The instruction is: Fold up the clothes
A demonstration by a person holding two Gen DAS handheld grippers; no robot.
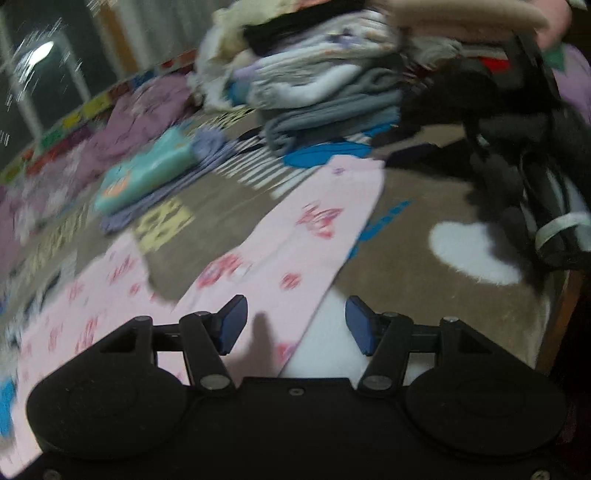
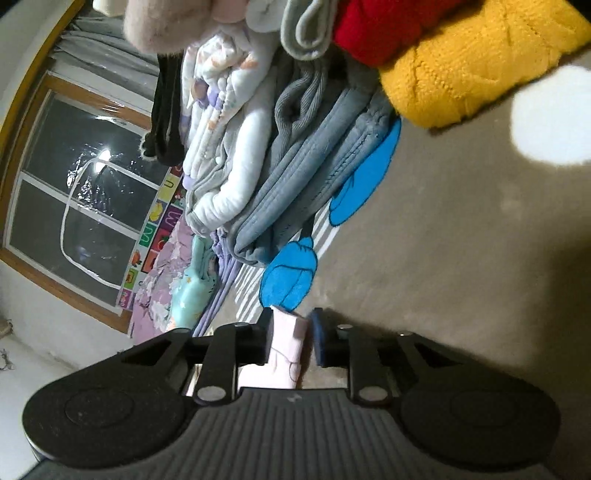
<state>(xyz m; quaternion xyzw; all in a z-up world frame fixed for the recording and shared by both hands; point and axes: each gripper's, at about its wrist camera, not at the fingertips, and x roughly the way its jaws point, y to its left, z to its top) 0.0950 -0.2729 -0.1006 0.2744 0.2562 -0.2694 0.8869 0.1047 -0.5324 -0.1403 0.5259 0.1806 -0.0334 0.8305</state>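
Observation:
A pink garment (image 1: 280, 236) with red prints lies spread flat on the brown patterned rug (image 1: 424, 295) in the left wrist view. My left gripper (image 1: 295, 325) is open and empty just above the garment's near edge. My right gripper (image 2: 291, 332) is shut on a fold of the same pink garment (image 2: 288, 350), held between its fingers above the rug (image 2: 443, 258). The right gripper (image 1: 535, 184) shows as a dark shape at the right of the left wrist view.
A tall pile of folded and loose clothes (image 1: 325, 81) stands at the back; it also shows in the right wrist view (image 2: 288, 155). A teal folded garment (image 1: 147, 173) lies on a purple one at left. A yellow knit (image 2: 472, 62) and red cloth (image 2: 388, 26) lie nearby.

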